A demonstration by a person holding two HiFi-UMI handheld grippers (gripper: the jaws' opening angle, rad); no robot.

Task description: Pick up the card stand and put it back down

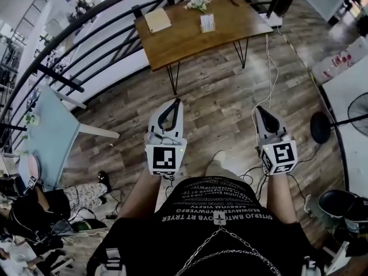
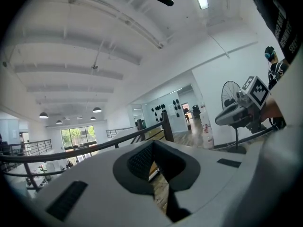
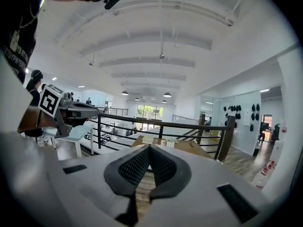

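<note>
The card stand is a small white upright piece on the brown wooden table at the far end of the head view, beside a tan pad and a little bunch of flowers. Both grippers are held close to my body, well short of the table. My left gripper is shut with nothing between its jaws, and its tips meet. My right gripper is shut and empty too, its pads pressed together. In the right gripper view the table lies ahead beyond the jaws.
A black railing curves behind the table on its left side. A pale blue table stands at the left, a floor fan at the right. Cables trail over the wooden floor. A person sits low at the left.
</note>
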